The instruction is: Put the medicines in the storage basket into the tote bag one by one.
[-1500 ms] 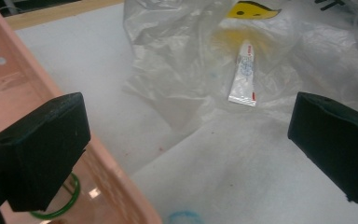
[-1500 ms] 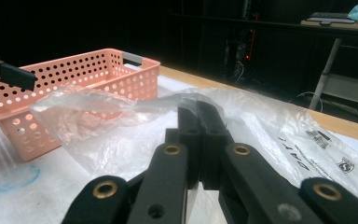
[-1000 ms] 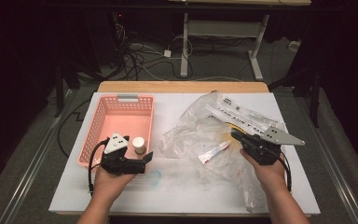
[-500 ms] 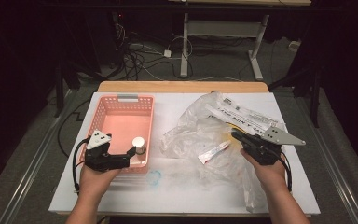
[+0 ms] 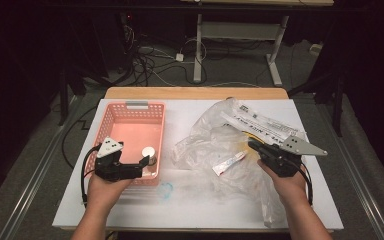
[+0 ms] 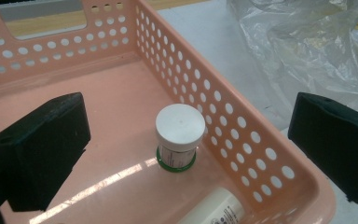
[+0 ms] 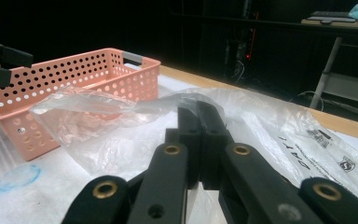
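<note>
jar (image 6: 180, 135) upright in pink basket (image 6: 242, 135), between open left hand-held gripper (image 6: 186, 149) jaws

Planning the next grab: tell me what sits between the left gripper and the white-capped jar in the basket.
Nothing visible does. The left gripper hangs open over the pink basket, with the white-capped jar upright on the basket floor between its jaws. A white tube lies nearer, off to the side.
</note>
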Motion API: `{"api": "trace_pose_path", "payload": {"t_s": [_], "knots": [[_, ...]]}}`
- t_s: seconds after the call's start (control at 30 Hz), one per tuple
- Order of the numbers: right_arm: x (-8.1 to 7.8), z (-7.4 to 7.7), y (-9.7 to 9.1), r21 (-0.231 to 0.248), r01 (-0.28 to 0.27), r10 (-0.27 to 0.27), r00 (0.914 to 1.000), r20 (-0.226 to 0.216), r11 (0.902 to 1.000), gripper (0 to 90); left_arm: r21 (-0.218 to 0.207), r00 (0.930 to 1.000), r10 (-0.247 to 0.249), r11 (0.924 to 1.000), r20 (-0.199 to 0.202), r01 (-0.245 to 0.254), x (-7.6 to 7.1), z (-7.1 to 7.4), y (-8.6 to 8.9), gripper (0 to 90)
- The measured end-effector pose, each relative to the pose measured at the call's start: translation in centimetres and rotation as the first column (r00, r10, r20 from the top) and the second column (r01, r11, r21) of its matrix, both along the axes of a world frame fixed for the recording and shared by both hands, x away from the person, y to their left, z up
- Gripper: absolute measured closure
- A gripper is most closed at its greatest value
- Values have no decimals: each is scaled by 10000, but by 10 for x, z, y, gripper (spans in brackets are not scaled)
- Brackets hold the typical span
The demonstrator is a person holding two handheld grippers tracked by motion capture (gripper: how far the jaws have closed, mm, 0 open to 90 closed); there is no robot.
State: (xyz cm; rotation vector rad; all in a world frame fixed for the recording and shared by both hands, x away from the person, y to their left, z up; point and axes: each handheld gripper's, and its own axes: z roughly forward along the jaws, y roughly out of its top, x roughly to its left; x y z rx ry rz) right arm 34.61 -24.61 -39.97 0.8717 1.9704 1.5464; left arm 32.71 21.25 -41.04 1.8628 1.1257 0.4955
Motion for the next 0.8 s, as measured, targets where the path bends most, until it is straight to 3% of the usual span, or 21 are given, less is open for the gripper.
{"api": "trace_pose_path", "payload": {"t_s": [0.2,0.3,0.37,0.57,0.63,0.73,0.8], "knots": [[0,0,0,-14,-7,7,10000,9,10000,900,-227,9999,52,9997,-95,-54,12,7,-7,0],[0,0,0,-30,-1,1,10000,66,10000,900,21,9996,69,10000,-265,-68,21,9,-9,0],[0,1,-1,-18,-4,4,10000,52,10000,900,-100,9991,42,9999,-431,-46,27,11,-8,0],[0,1,-1,-1,0,0,10000,52,10000,900,416,9954,0,9991,-954,39,45,15,-10,0],[0,1,-1,8,8,-8,10000,27,10000,900,573,9924,7,9983,-1229,63,51,13,-10,3],[0,1,-1,34,29,-29,10000,4,10000,900,681,9821,-11,9976,-1881,142,60,9,-8,9],[0,1,-2,6,28,-28,10000,43,10000,900,746,9783,1,9971,-2070,157,62,8,-8,12]]}}
